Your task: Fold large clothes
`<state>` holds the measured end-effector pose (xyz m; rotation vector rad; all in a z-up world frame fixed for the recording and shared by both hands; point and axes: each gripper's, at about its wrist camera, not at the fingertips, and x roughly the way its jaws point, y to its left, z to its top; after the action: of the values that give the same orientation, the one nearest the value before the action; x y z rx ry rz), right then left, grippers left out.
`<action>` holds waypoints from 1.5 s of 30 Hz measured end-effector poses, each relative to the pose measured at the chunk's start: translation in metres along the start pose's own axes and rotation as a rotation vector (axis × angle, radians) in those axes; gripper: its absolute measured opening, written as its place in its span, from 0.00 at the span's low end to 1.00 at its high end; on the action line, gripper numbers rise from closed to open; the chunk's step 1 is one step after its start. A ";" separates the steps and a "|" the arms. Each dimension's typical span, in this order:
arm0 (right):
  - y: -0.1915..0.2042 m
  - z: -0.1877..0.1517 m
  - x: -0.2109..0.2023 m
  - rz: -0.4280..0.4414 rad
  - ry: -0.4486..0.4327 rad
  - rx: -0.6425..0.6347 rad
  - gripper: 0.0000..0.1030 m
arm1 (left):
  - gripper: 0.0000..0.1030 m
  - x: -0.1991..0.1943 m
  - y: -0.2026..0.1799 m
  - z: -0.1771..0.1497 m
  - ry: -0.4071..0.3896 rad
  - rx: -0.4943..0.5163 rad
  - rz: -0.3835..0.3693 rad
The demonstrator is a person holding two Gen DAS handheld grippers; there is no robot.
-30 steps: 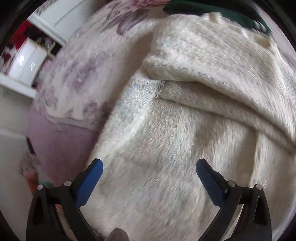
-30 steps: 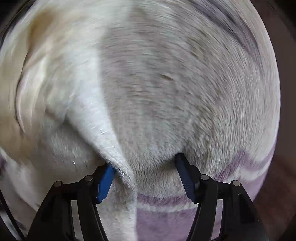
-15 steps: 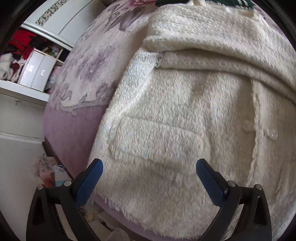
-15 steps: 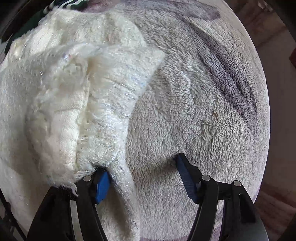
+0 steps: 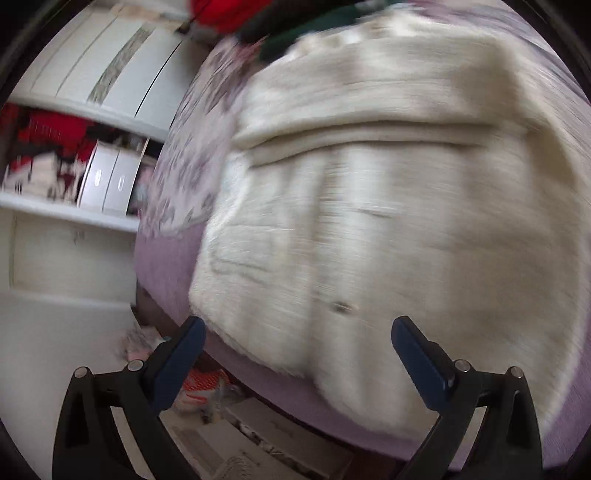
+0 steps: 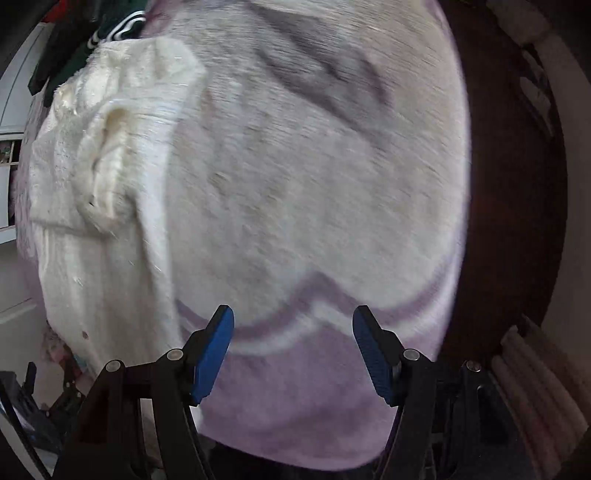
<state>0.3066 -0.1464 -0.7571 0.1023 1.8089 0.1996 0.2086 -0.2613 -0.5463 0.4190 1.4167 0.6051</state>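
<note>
A lilac fleece blanket (image 5: 173,258) with a darker floral pattern is spread over the bed. White shelving (image 5: 74,212) is seen beyond its left edge, with two pale boxes (image 5: 109,181) and red items (image 5: 55,129) stored there. Dark green fabric (image 6: 110,33) is noted at the far edge. Clutter on the floor (image 5: 199,384) is blurred.

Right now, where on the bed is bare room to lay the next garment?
Bare blanket lies right of the cream coat, out to the bed's edge. The far end is crowded: dark green and red clothes are piled past the coat's top.
</note>
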 end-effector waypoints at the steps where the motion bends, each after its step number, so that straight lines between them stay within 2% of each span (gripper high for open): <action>1: -0.013 -0.009 -0.002 -0.013 0.009 0.006 0.66 | 1.00 -0.014 -0.019 -0.005 -0.011 0.023 -0.009; 5: -0.061 -0.024 0.000 -0.021 0.042 0.060 0.66 | 1.00 -0.053 -0.087 -0.023 -0.041 0.098 -0.029; 6: -0.071 -0.026 0.000 -0.016 0.051 0.081 0.66 | 1.00 -0.059 -0.101 -0.026 -0.050 0.119 -0.016; 7: -0.088 -0.014 0.007 -0.014 0.057 0.096 0.66 | 1.00 -0.067 -0.120 -0.030 -0.078 0.147 0.023; 9: -0.101 -0.015 0.005 -0.028 0.053 0.126 0.66 | 1.00 -0.075 -0.152 -0.037 -0.144 0.192 0.087; 10: -0.119 0.019 0.003 -0.031 0.055 0.131 0.66 | 1.00 -0.075 -0.162 -0.038 -0.148 0.212 0.093; 11: -0.124 0.021 0.001 -0.030 0.052 0.146 0.66 | 1.00 -0.071 -0.170 -0.039 -0.147 0.225 0.101; 13: -0.142 0.049 -0.003 -0.013 0.048 0.156 0.66 | 1.00 -0.051 -0.187 -0.041 -0.109 0.242 0.111; 17: -0.130 0.084 -0.017 -0.019 0.024 0.131 0.66 | 1.00 -0.018 -0.189 -0.038 -0.037 0.228 0.141; 19: -0.122 0.096 -0.025 -0.019 0.008 0.119 0.66 | 1.00 -0.005 -0.169 -0.030 -0.035 0.172 0.203; 21: -0.106 0.109 -0.037 0.001 0.003 0.108 0.66 | 1.00 0.001 -0.149 -0.021 -0.038 0.120 0.203; 22: -0.098 0.112 -0.037 0.013 0.002 0.101 0.66 | 0.98 0.002 -0.141 -0.019 -0.047 0.105 0.201; 23: -0.093 0.117 -0.036 0.030 0.002 0.092 0.66 | 0.83 0.002 -0.133 -0.016 -0.059 0.094 0.188; 24: -0.083 0.121 -0.033 0.062 0.002 0.074 0.66 | 0.54 0.002 -0.124 -0.014 -0.065 0.078 0.169; 25: -0.072 0.127 -0.030 0.122 -0.003 0.056 0.68 | 0.37 0.001 -0.116 -0.011 -0.068 0.065 0.137; 26: -0.066 0.129 -0.028 0.179 -0.009 0.047 0.68 | 0.14 -0.002 -0.112 -0.010 -0.079 0.062 0.111; 28: -0.048 0.143 -0.021 0.419 -0.011 0.038 0.68 | 0.14 -0.008 -0.102 -0.006 -0.103 0.052 0.093; 29: -0.040 0.140 -0.013 0.494 -0.003 0.047 0.69 | 0.14 -0.010 -0.100 -0.005 -0.109 0.045 0.086; 30: -0.031 0.146 -0.006 0.588 0.005 0.070 0.77 | 0.14 -0.012 -0.095 -0.004 -0.113 0.038 0.081; 31: -0.023 0.151 -0.001 0.652 0.012 0.087 0.82 | 0.14 -0.012 -0.091 -0.003 -0.115 0.038 0.088; 32: -0.011 0.160 0.009 0.732 0.026 0.116 0.82 | 0.14 -0.012 -0.090 -0.003 -0.117 0.040 0.092; 35: 0.018 0.179 0.034 0.870 0.059 0.147 0.82 | 0.14 -0.012 -0.092 -0.002 -0.128 0.061 0.149; 37: 0.034 0.190 0.044 0.906 0.070 0.138 0.83 | 0.14 -0.011 -0.092 -0.002 -0.134 0.064 0.172; 39: 0.051 0.199 0.057 0.905 0.082 0.125 0.84 | 0.14 -0.009 -0.093 -0.001 -0.132 0.073 0.178; 41: 0.062 0.207 0.066 0.878 0.085 0.109 0.85 | 0.14 -0.007 -0.092 -0.001 -0.124 0.071 0.172; 45: 0.078 0.222 0.082 0.907 0.104 0.111 0.86 | 0.14 -0.004 -0.088 0.000 -0.113 0.075 0.151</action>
<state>0.4987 -0.0374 -0.8724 1.0091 1.7619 0.7502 0.2204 -0.3325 -0.5965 0.6146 1.3101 0.6409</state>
